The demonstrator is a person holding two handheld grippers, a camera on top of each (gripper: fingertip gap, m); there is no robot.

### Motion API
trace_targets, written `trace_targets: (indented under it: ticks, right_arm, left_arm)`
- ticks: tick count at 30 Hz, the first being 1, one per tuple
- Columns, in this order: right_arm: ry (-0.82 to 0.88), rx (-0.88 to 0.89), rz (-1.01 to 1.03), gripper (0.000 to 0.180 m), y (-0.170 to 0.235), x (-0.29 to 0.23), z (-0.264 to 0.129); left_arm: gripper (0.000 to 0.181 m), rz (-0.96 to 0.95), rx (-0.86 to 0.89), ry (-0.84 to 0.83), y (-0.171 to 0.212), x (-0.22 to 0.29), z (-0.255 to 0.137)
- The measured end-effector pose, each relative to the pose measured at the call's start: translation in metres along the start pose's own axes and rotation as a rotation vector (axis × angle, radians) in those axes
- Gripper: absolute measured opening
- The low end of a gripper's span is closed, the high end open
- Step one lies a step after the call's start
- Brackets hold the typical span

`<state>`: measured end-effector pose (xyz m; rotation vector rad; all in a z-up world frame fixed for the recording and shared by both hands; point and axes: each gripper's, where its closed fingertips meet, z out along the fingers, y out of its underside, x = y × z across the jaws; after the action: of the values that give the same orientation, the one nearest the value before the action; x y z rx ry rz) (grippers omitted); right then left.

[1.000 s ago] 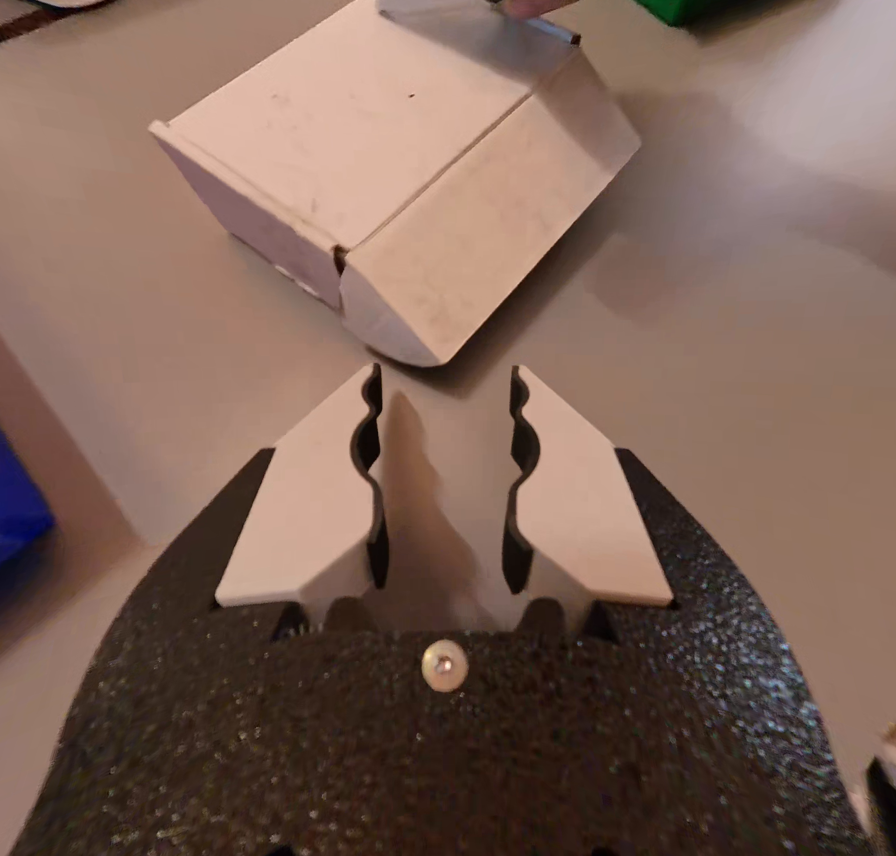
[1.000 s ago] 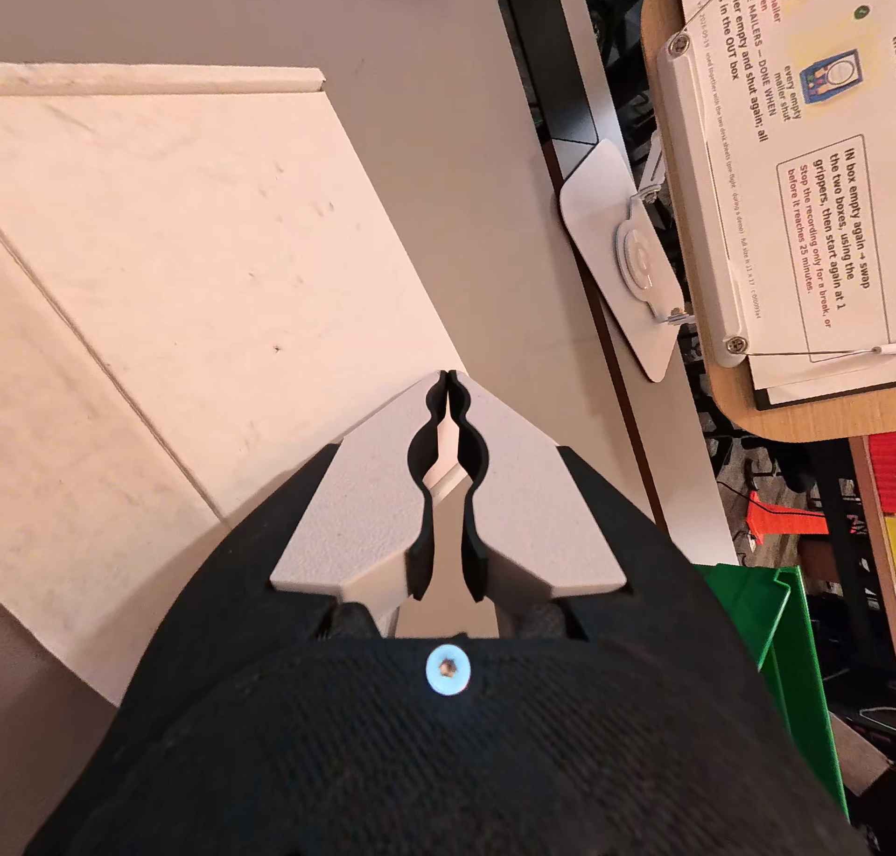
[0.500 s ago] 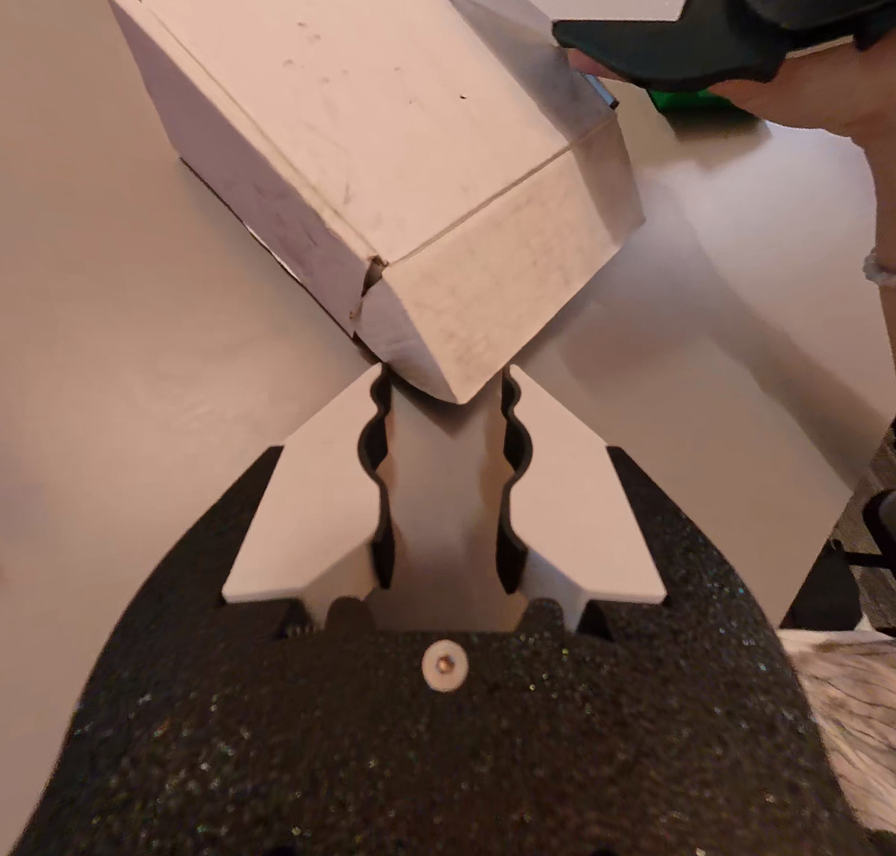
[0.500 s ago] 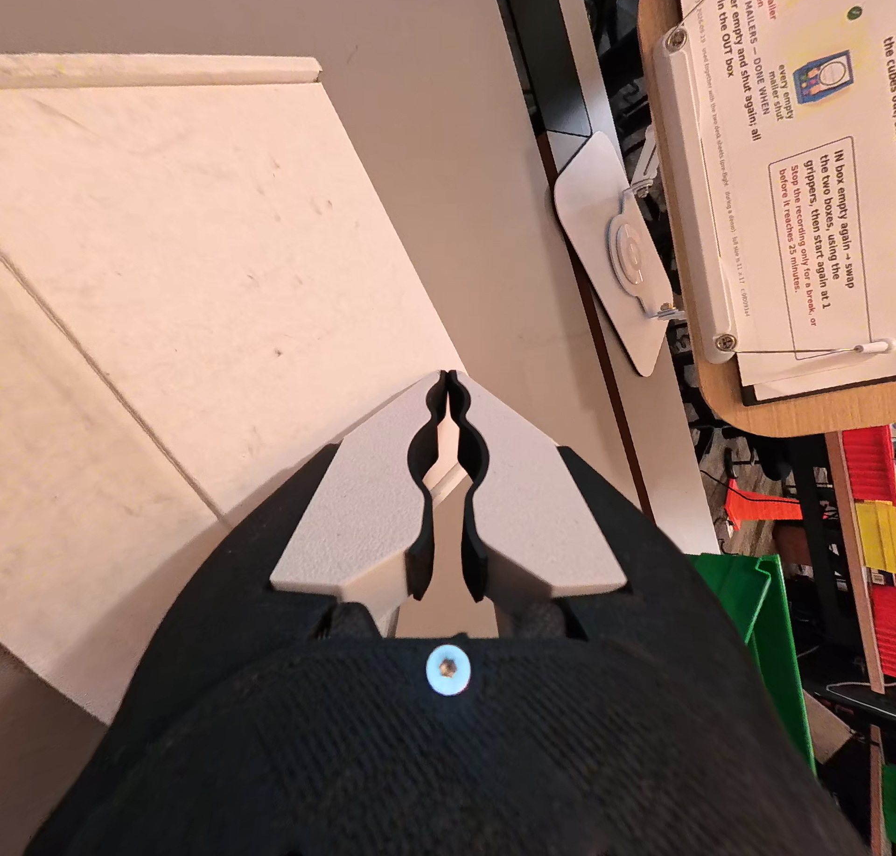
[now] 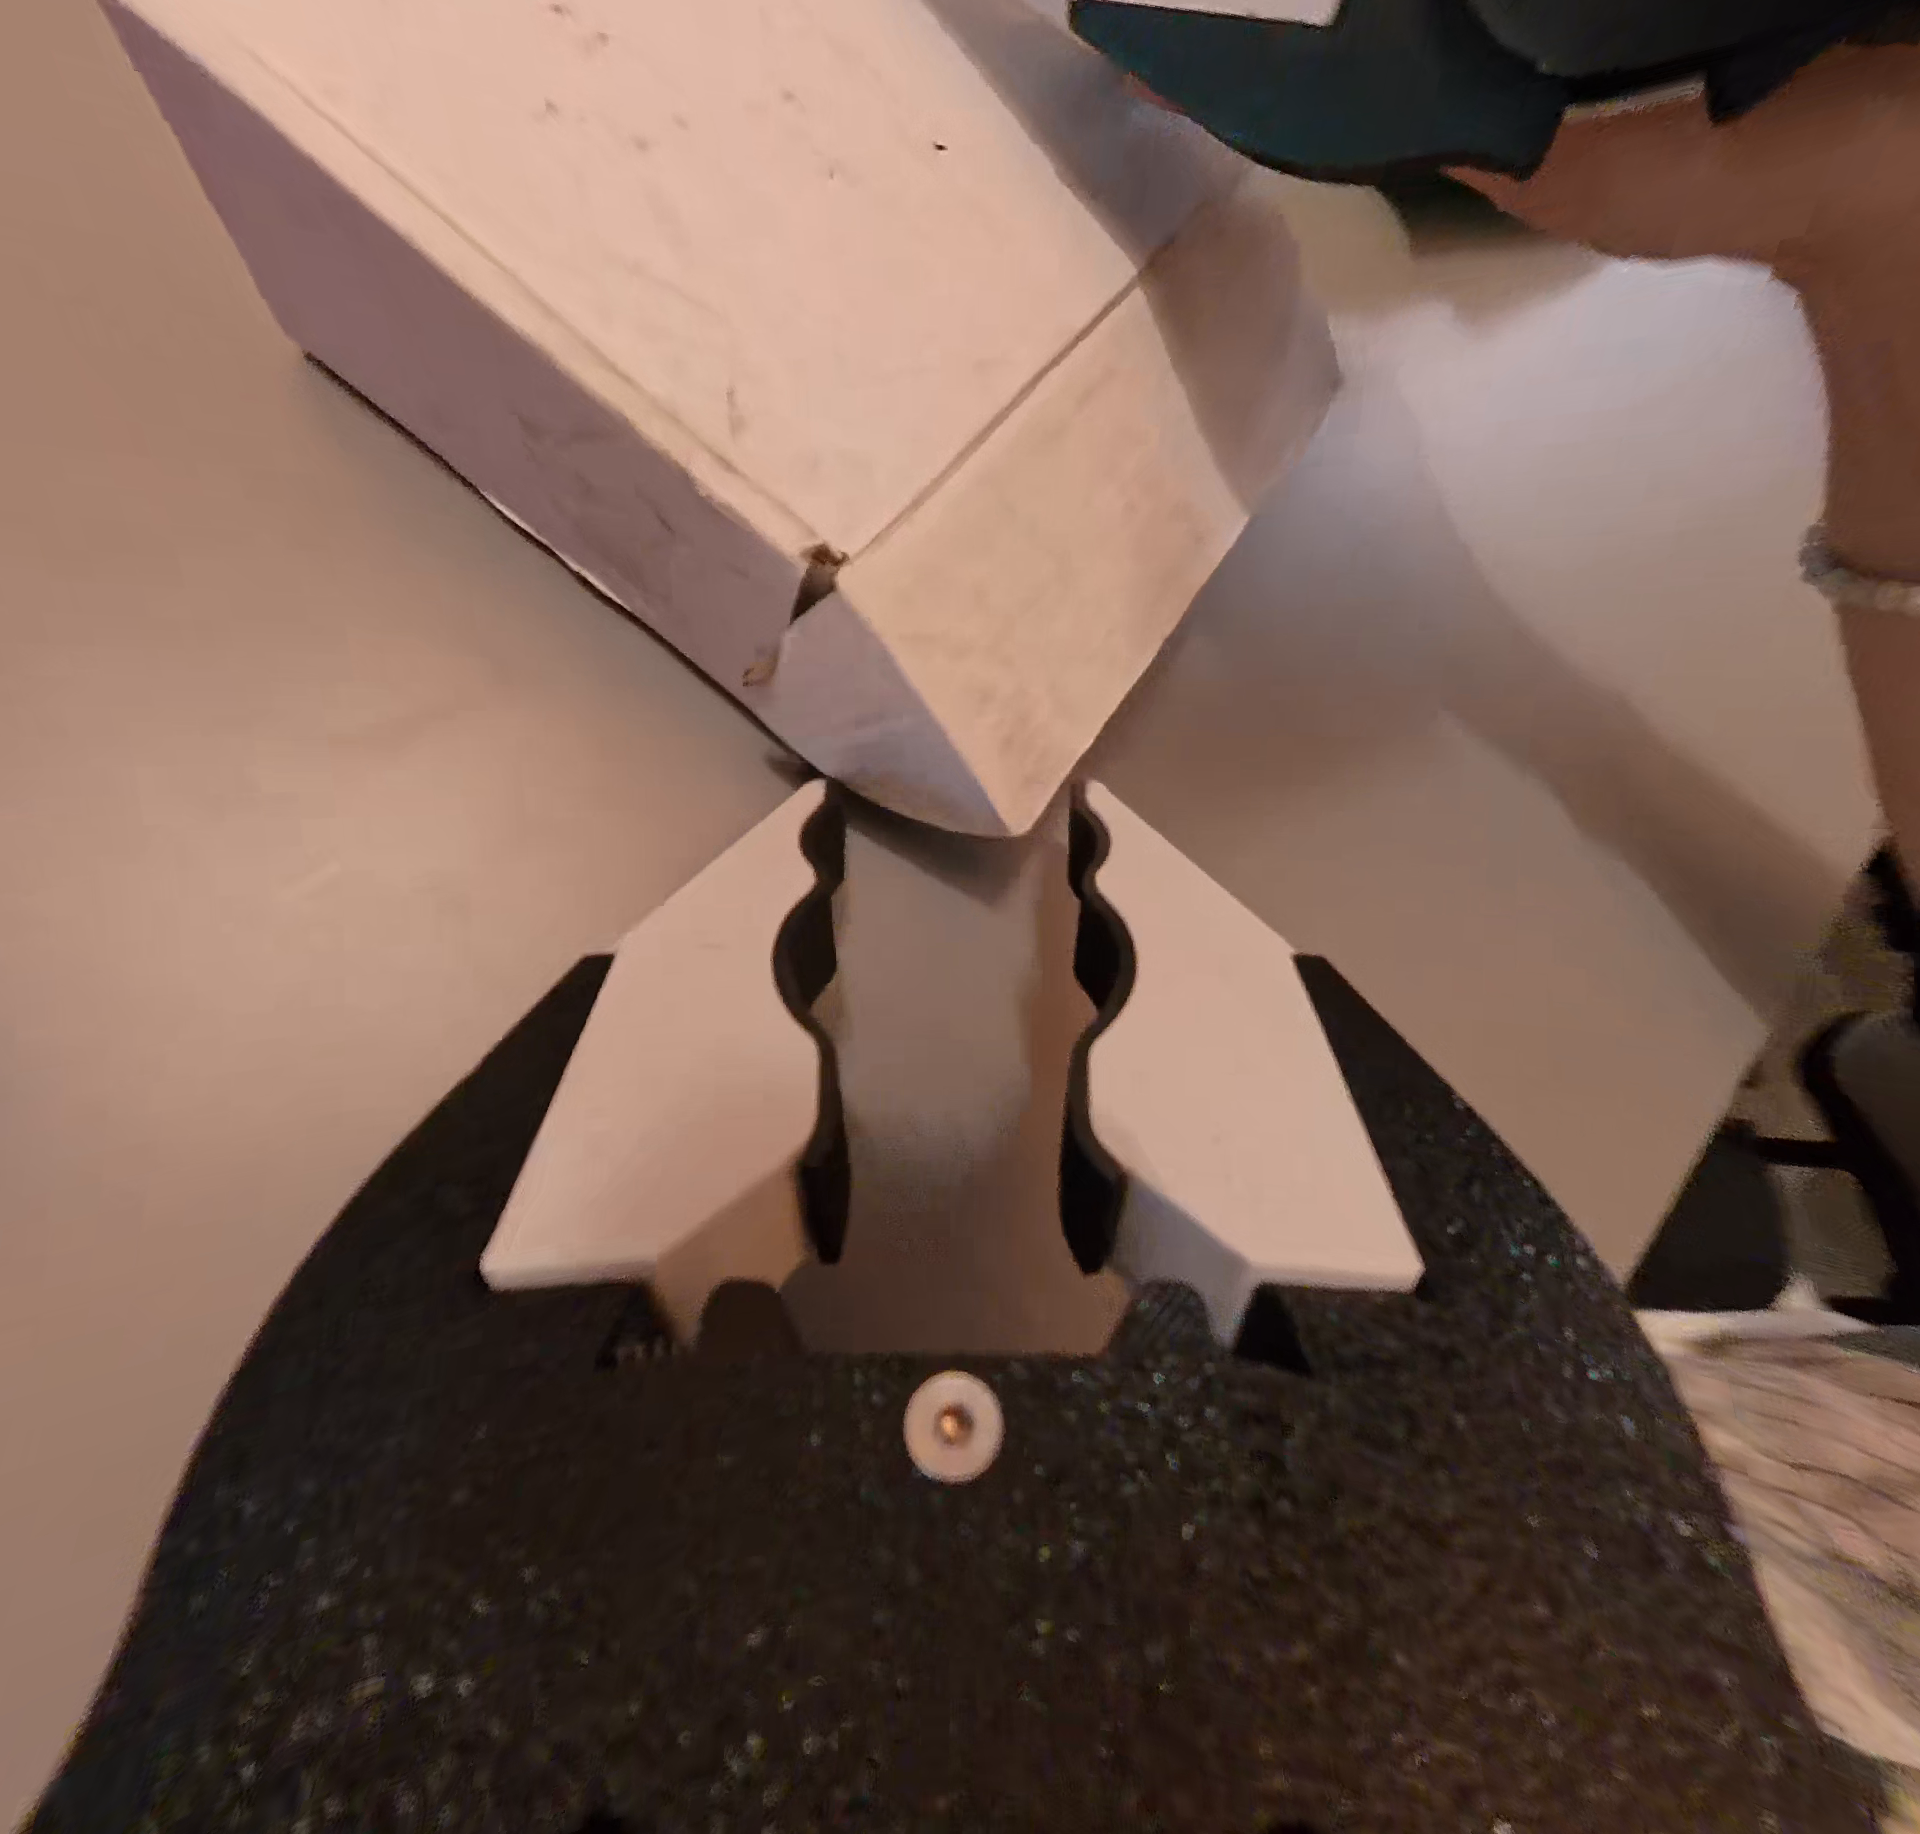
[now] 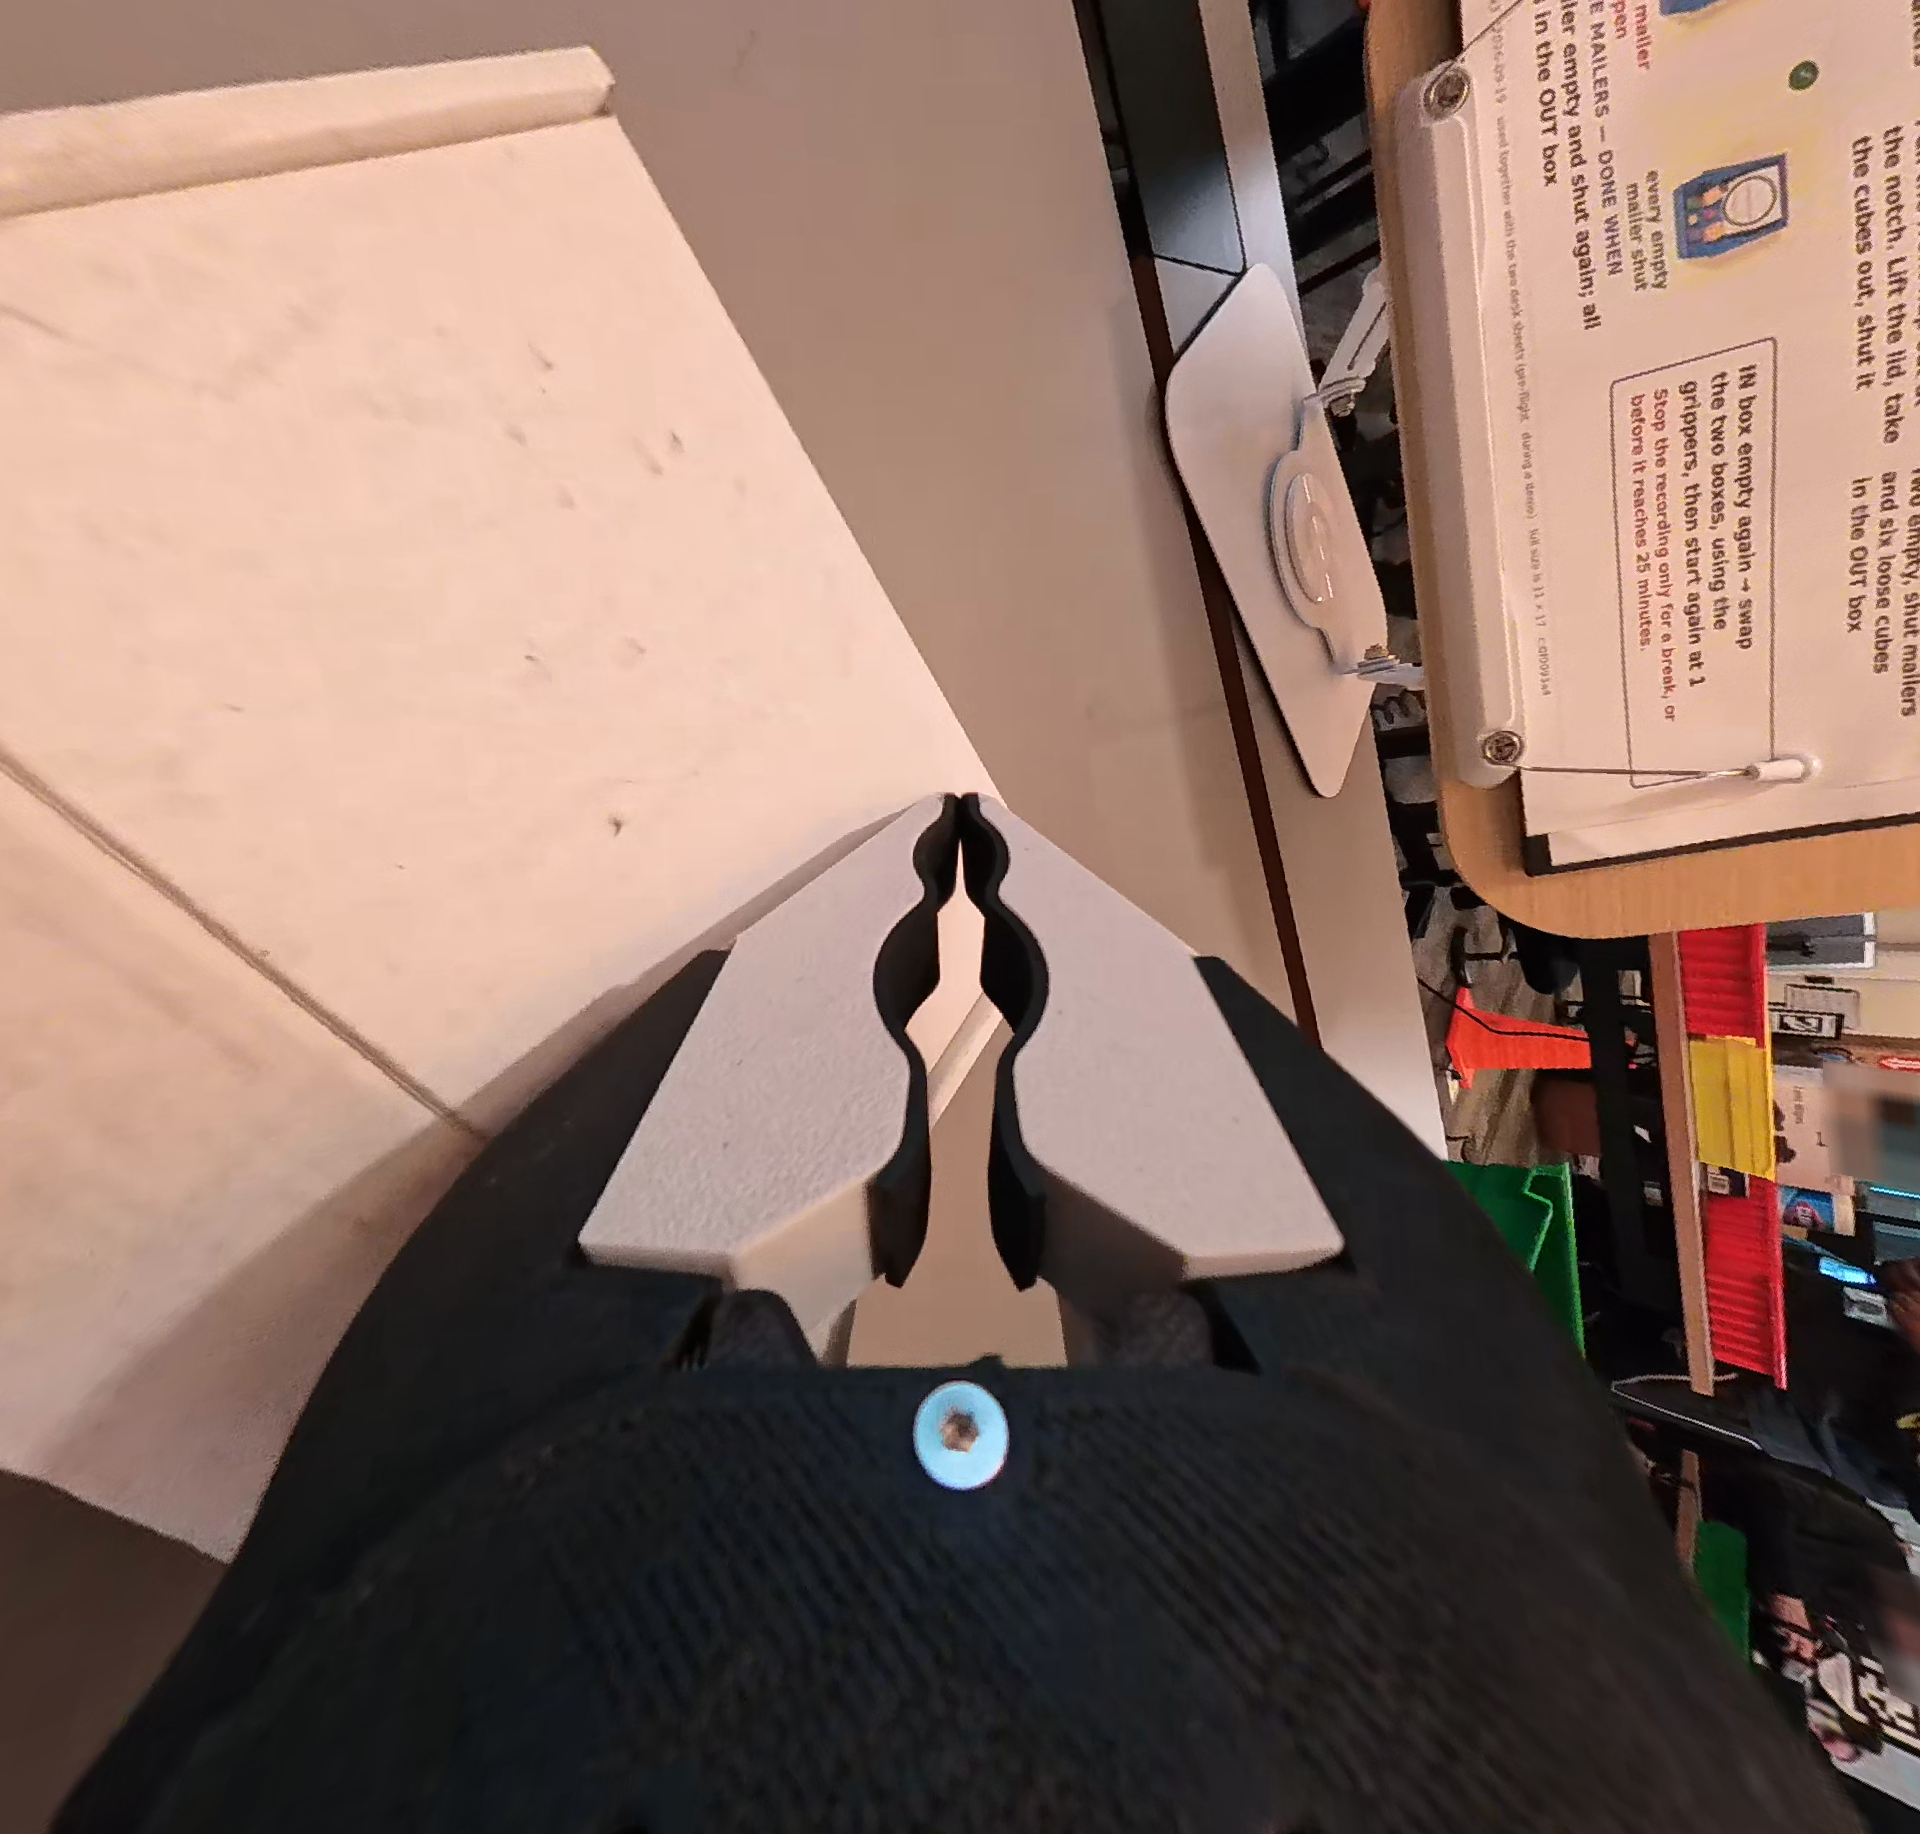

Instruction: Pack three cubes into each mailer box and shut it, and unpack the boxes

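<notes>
Left wrist view showed the left claw spread, the mailer box tilted with its corner touching between the tips. The right claw pinched the flap. Best to seat the corner deeper before squeezing.

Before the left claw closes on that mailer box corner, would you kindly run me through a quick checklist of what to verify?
1. Left claw open wide enough for the corner: ok, jaws stand apart.
2. Mailer box corner lined up between the fingers: ok, its lowest corner sits at the fingertips.
3. Right claw holding the box flap: ok, shut on the cardboard edge.
4. Box tilted, one corner raised off the table: ok.
5. Lid shut: cannot tell, the front flap looks untucked.
6. Three cubes inside: cannot tell, the interior is hidden.
</notes>
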<state>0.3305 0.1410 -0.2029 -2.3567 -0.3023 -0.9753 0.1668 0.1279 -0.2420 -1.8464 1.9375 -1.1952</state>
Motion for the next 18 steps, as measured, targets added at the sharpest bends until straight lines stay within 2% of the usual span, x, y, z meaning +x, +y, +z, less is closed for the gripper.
trace_targets:
  ticks: [8, 18]
  right_arm:
    - [-0.009, 0.006, 0.015, 0.0, 0.0, 0.0, 0.0]
    - [0.008, 0.0, 0.011, 0.0, 0.0, 0.0, 0.0]
  left_arm:
    - [0.054, 0.236, 0.117, -0.219, -0.003, -0.001, -0.007]
    - [0.026, 0.56, 0.107, -0.537, -0.007, -0.015, -0.001]
